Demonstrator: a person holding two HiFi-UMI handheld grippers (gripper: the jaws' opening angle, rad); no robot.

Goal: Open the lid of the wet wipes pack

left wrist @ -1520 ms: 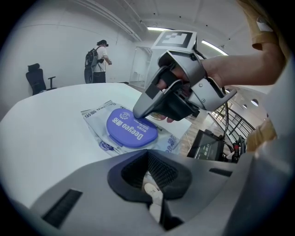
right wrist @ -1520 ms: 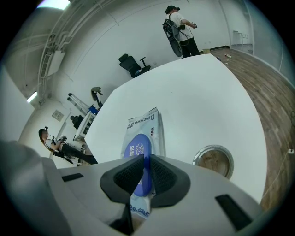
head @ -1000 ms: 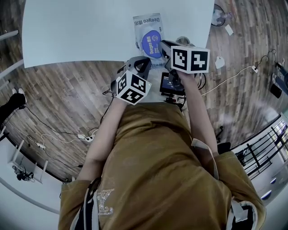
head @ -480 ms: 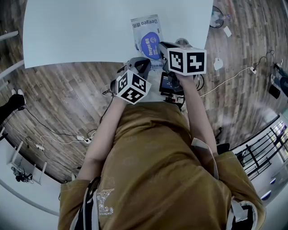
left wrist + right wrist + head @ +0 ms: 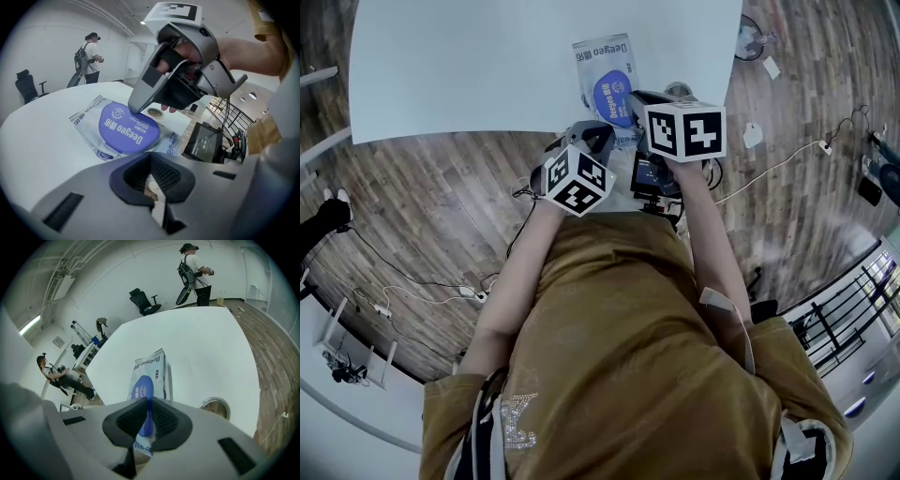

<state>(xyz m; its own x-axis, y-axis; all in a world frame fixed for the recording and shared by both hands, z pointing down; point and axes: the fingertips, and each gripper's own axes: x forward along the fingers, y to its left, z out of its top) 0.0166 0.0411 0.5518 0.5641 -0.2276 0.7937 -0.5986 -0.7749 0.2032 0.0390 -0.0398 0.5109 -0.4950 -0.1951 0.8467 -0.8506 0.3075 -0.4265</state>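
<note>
1. The wet wipes pack (image 5: pixel 602 58) lies flat on the white table (image 5: pixel 469 66), near the table's front edge, with its print facing up.
2. Its round blue lid (image 5: pixel 125 132) lies flat and closed on the pack.
3. The right gripper (image 5: pixel 148 418) rests its tip on the lid's far rim. Its jaws are drawn in to a thin slit, and a strip of the blue lid shows between the pads.
4. The left gripper (image 5: pixel 154 187) is just short of the pack's near end, at the table's edge. Its jaws are nearly together; a small pale scrap shows in the gap, too unclear to name.
5. A round hole (image 5: pixel 214 408) in the tabletop sits just beside the pack, on the right gripper's side.
6. A small device with a lit screen (image 5: pixel 204 140) sits below the table's edge, between the person's arms.
7. Beyond the table, a person (image 5: pixel 194 268) stands with a backpack, near an office chair (image 5: pixel 143 301).
8. The floor (image 5: pixel 422 216) is wooden, with cables lying across it.
</note>
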